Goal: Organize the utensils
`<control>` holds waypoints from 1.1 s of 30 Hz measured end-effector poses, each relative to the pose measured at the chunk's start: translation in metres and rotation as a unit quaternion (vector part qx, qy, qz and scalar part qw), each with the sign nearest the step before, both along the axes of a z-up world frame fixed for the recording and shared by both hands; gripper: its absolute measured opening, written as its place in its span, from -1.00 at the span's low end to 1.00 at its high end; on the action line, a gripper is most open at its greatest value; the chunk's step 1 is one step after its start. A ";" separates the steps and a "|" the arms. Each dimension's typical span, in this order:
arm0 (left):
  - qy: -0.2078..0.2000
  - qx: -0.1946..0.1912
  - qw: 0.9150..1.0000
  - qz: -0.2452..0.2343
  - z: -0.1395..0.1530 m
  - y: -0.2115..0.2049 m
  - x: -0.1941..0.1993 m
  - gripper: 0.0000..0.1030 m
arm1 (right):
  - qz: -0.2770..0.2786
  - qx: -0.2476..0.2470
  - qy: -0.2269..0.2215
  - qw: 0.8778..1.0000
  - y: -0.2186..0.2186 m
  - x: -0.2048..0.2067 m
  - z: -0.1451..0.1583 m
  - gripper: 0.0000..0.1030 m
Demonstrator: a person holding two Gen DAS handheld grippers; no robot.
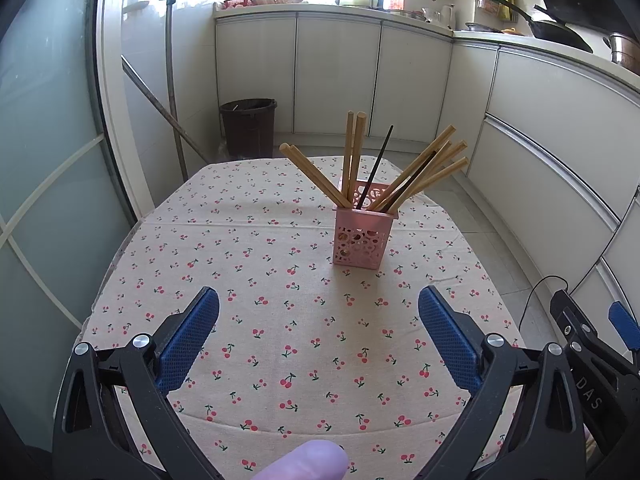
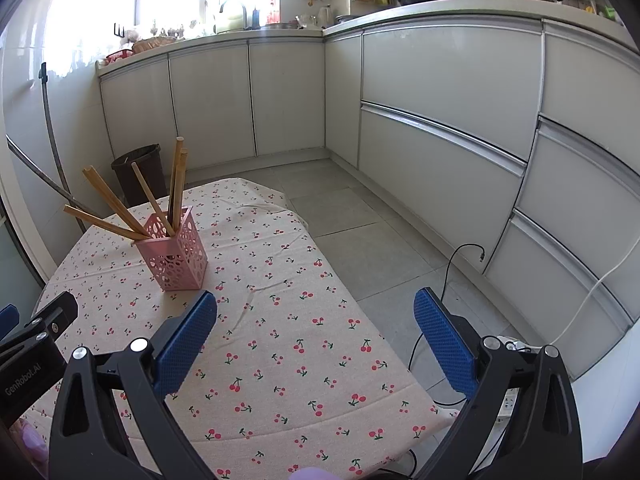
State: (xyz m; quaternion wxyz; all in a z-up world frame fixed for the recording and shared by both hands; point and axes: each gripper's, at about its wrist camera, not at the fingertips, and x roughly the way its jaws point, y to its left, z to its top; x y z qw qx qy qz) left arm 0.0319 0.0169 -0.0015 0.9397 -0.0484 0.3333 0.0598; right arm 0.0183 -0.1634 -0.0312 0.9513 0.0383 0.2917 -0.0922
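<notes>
A pink perforated holder (image 1: 362, 238) stands upright on the cherry-print tablecloth (image 1: 256, 280), filled with several wooden chopsticks (image 1: 354, 156) and a dark one (image 1: 378, 164) fanning outward. My left gripper (image 1: 318, 308) hovers open above the cloth, well short of the holder, nothing between its blue pads (image 1: 192, 340). In the right wrist view the same holder (image 2: 174, 252) sits at the left with its chopsticks (image 2: 116, 206). My right gripper (image 2: 316, 308) is open and empty near the table's right edge. Part of the right gripper (image 1: 592, 344) shows at the left view's right edge.
A dark bin (image 1: 249, 126) and a leaning mop handle (image 1: 173, 92) stand beyond the table's far end. White cabinets (image 2: 440, 92) run along the back and right. Grey tiled floor (image 2: 360, 232) lies right of the table, with a black cable (image 2: 452, 264) on it. A fingertip (image 1: 304, 462) shows at the bottom.
</notes>
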 end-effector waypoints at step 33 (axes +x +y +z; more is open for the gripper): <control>0.004 0.004 1.000 0.003 -0.001 0.002 0.001 0.86 | 0.000 0.000 0.005 1.000 0.002 0.001 -0.003 0.87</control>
